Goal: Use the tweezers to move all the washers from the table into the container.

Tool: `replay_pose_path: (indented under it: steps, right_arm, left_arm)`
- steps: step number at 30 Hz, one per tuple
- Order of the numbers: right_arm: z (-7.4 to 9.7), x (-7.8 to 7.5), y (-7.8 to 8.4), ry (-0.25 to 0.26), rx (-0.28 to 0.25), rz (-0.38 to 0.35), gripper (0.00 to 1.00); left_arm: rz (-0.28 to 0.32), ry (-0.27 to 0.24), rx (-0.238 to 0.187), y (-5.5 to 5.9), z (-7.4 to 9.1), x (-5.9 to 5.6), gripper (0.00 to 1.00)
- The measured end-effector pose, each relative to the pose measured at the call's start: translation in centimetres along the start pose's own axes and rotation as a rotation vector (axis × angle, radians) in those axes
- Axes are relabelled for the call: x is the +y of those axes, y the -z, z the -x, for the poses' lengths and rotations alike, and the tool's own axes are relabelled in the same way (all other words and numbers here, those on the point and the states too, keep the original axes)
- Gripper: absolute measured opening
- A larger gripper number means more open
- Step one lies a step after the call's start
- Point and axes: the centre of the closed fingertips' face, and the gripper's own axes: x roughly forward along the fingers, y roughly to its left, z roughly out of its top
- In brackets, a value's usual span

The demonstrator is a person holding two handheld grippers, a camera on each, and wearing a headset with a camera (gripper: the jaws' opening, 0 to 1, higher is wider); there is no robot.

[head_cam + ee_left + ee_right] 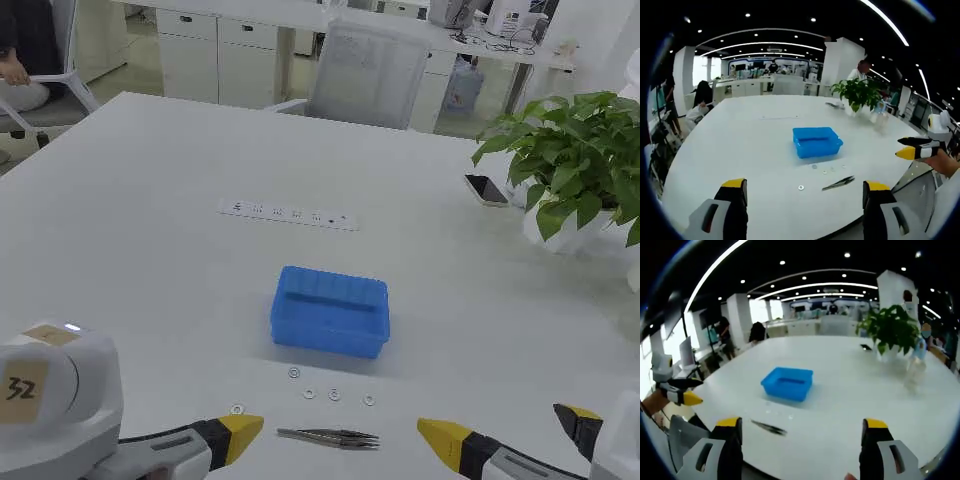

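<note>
Ok, left gripper (805, 185) near-left, right gripper (802, 422) near-right, both w/ jaws apart, holding nothing. Tweezers (328, 436) lie flat on table (150, 200) btwn them. Five washers (334, 394) loose on table, just near of blue container (328, 340).

1. Head view: from the near edge of the table (150, 200), looking forward and down;
2. Gripper views: low, looking forward from left and right;
3. All three share the blue container (330, 312) and tweezers (328, 436)

Container (330, 312) on table (150, 200); washers (334, 394), apparently five, before it; tweezers (330, 436) nearest.
</note>
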Motion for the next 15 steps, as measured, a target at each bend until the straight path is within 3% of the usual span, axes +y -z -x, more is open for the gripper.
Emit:
replay_pose_path:
  steps: [15]
  right_arm:
    - [-0.14, 0.24, -0.13, -0.005, 0.006, 0.017, 0.98]
  left_arm:
    - [-0.020, 0.001, 0.018, 0.34, -0.06, -0.12, 0.96]
